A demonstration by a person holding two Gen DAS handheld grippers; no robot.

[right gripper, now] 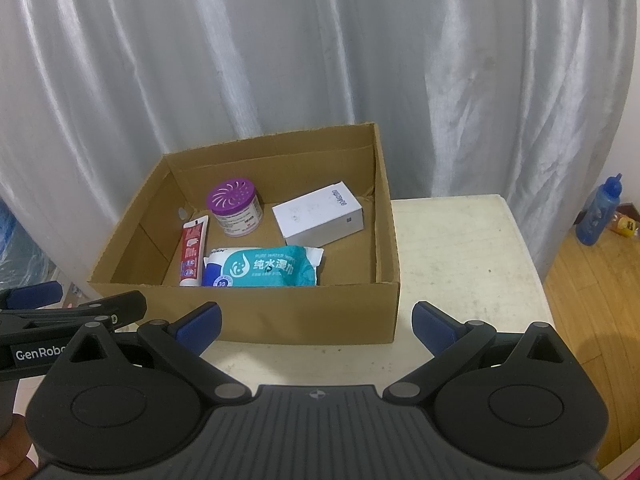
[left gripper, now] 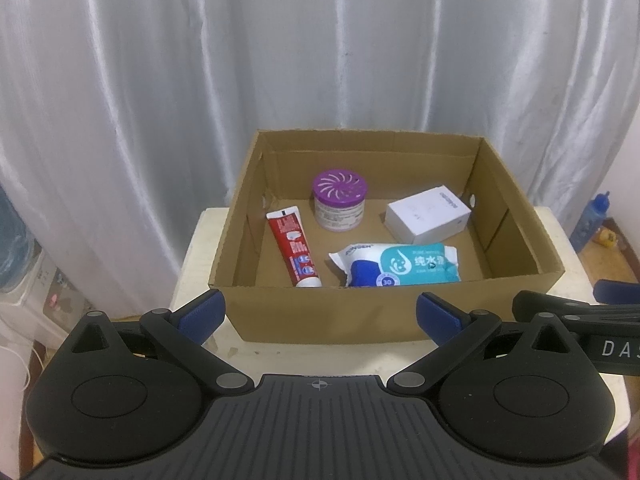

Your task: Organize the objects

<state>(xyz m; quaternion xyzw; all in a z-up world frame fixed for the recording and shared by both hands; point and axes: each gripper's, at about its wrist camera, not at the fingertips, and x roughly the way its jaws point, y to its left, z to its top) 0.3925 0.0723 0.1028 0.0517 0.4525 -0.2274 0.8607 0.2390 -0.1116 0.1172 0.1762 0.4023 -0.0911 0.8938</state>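
An open cardboard box stands on a cream table. Inside it lie a red toothpaste tube, a purple-lidded jar, a white carton and a teal wet-wipes pack. My left gripper hangs open in front of the box's near wall, holding nothing. My right gripper is open too, before the box's near right corner, empty. Each gripper shows at the edge of the other's view.
A white curtain hangs close behind the table. A blue bottle and a small yellow item stand on the wooden floor at the right. Bare tabletop lies right of the box. A white appliance sits low at the left.
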